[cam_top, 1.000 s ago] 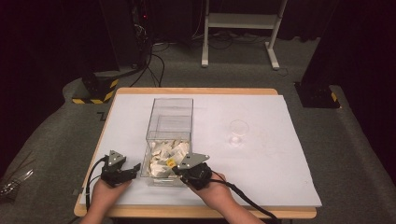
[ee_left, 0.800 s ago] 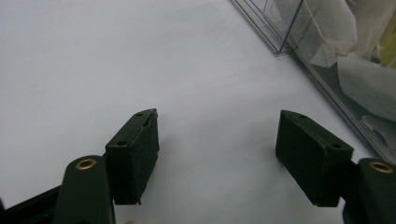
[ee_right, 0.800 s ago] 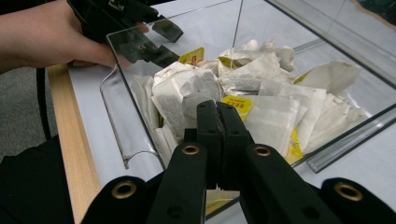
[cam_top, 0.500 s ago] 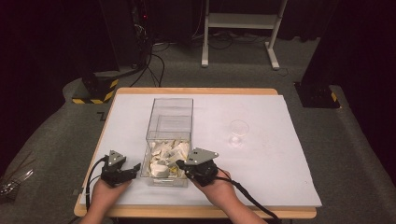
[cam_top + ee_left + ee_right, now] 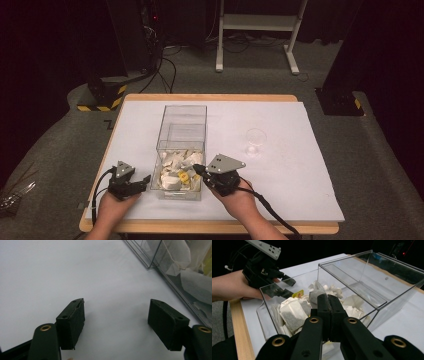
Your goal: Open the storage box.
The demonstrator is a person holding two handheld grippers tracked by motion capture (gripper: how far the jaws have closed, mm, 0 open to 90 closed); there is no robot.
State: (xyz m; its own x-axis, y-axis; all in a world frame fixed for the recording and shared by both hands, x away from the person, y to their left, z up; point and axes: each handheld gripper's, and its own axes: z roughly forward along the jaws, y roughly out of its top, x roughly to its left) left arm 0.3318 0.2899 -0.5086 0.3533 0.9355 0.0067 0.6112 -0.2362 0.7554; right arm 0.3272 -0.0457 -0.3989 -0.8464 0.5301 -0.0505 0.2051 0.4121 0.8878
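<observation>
Nearest to us, our right gripper [image 5: 328, 300] has its jaws pressed together over the near end of the clear box [image 5: 182, 131]. A tea bag [image 5: 316, 295] sits right at the tips, but we cannot tell whether a corner of it or its string is pinched between them.

Our left gripper [image 5: 116, 322] rests on the white table cover [image 5: 280, 175] just beside the box's left wall, jaws apart with nothing between them.

The tea bags [image 5: 177, 167] lie heaped loosely in the near compartment of the box; the compartment behind it looks bare.

We judge each bag very light, soft and floppy, its thin paper easy to tear or crush. It should give under the pads, so a light pinch on 1 folded corner or on the tag would serve better than a squeeze on the filled middle. Strings may tangle and drag a 2nd bag along.

Farther off to the right stands a small clear glass [image 5: 255, 141], well apart from the box.
</observation>
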